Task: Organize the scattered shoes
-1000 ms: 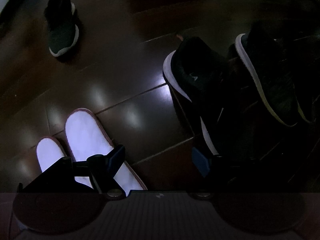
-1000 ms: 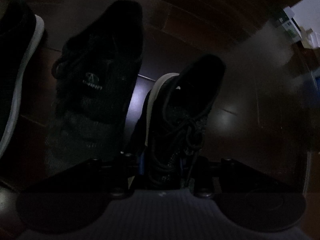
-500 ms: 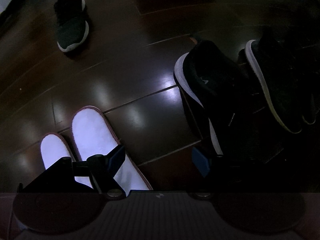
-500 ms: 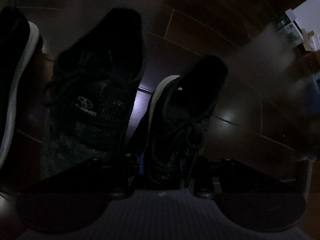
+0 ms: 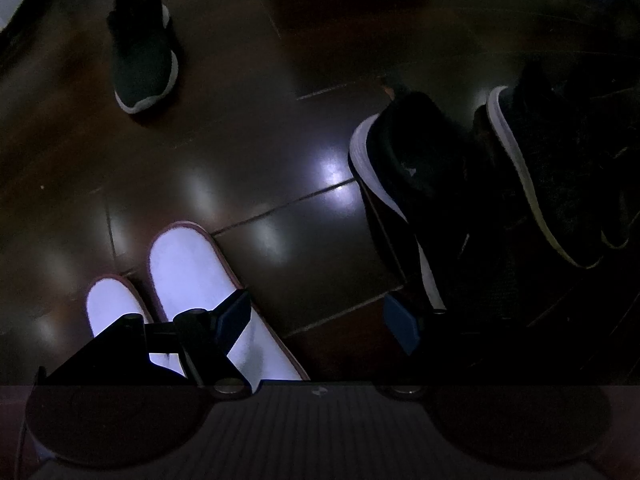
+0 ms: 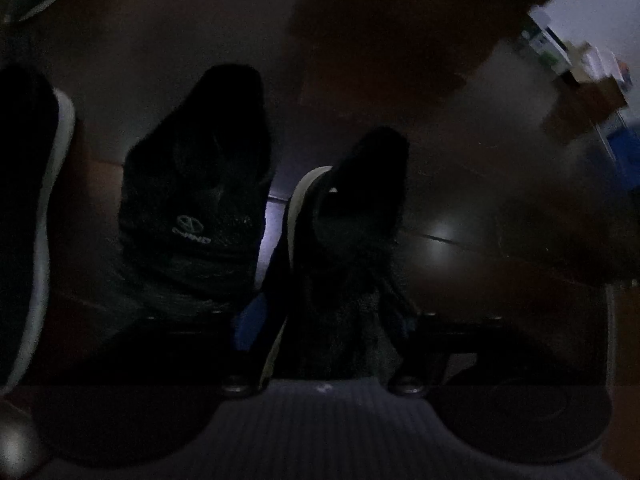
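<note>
Since the earlier frame, right tongs (image 6: 324, 332) have tilted with the clamped black sneaker (image 6: 344, 248).
Its length runs straight ahead from them; left tongs (image 5: 316, 320) gape empty, stray sneaker (image 5: 142, 52) far ahead-left.

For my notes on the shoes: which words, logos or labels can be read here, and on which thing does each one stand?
Grey lettering under a round logo on the dark sneaker: blurred, perhaps "LI-NING", not sure.
Small pale mark on the white-soled black sneaker: a logo, no readable text.
Boxes at the far right: too small to read.
</note>
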### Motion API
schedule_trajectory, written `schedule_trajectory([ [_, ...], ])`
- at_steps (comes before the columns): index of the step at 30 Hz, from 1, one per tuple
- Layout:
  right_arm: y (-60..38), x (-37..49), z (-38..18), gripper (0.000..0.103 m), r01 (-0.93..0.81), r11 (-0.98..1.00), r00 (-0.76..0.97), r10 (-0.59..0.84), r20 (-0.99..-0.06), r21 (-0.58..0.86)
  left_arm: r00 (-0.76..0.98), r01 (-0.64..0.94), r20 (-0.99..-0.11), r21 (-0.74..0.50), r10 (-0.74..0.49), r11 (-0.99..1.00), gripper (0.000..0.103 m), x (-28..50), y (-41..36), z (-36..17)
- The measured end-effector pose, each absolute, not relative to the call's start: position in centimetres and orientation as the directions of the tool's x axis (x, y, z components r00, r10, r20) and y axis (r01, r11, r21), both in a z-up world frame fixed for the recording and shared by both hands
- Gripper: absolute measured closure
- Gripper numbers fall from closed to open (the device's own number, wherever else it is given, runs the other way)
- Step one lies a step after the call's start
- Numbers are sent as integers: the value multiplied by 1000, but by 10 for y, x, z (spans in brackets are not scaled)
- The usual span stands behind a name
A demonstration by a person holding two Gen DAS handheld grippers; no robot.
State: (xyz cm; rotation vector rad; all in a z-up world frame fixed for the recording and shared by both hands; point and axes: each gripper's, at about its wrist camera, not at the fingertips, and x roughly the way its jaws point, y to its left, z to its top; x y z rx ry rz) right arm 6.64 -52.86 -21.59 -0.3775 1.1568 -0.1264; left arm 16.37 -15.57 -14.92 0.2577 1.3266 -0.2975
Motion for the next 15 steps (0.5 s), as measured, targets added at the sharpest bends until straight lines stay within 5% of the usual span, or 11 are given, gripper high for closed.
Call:
schedule_trajectory([
  [15, -444, 86, -153, 22, 232, 970, 477, -177, -861, -72, 319, 251, -948, 78, -7, 965, 24, 229, -100, -122],
])
